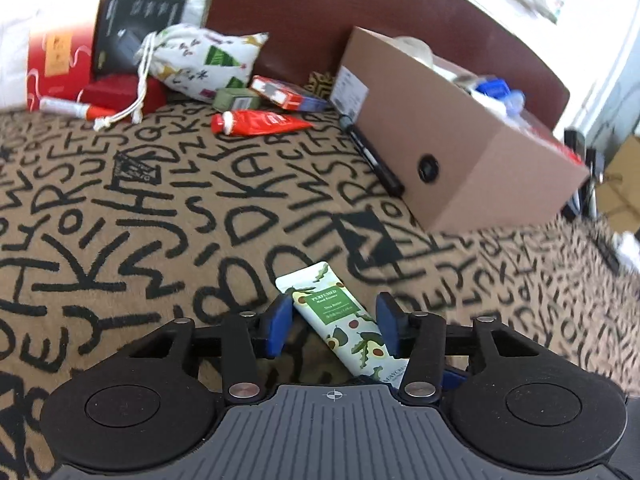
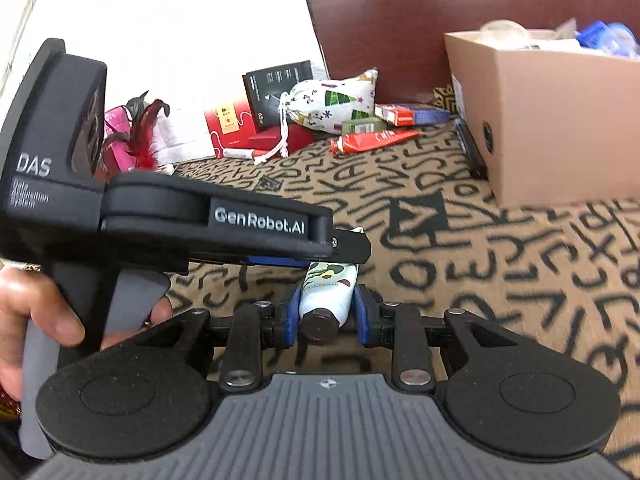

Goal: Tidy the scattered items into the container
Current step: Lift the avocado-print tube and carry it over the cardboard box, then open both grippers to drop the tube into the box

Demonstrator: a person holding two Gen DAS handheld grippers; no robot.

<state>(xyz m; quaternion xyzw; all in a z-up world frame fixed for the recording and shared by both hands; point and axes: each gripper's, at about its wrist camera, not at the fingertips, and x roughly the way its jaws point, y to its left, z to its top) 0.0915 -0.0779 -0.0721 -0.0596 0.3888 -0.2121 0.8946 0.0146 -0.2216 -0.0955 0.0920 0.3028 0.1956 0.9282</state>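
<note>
A white hand-cream tube (image 1: 340, 320) with a green label and avocado print lies between both grippers. My left gripper (image 1: 334, 320) is open around the tube's middle, its blue pads (image 1: 280, 322) apart from it. My right gripper (image 2: 326, 312) is shut on the tube's black-capped end (image 2: 320, 324). The left gripper's body (image 2: 224, 228) crosses the right wrist view just above the tube (image 2: 330, 284). The cardboard box (image 1: 452, 136), holding several items, stands at the right; it also shows in the right wrist view (image 2: 556, 120).
On the letter-patterned cloth (image 1: 160, 220) lie a red tube (image 1: 260, 122), a black pen (image 1: 376, 160) against the box, a printed drawstring pouch (image 1: 200, 60), small cartons (image 1: 284, 94), a red box (image 1: 60, 64) and a marker (image 1: 72, 108). A brown chair back (image 1: 320, 8) stands behind.
</note>
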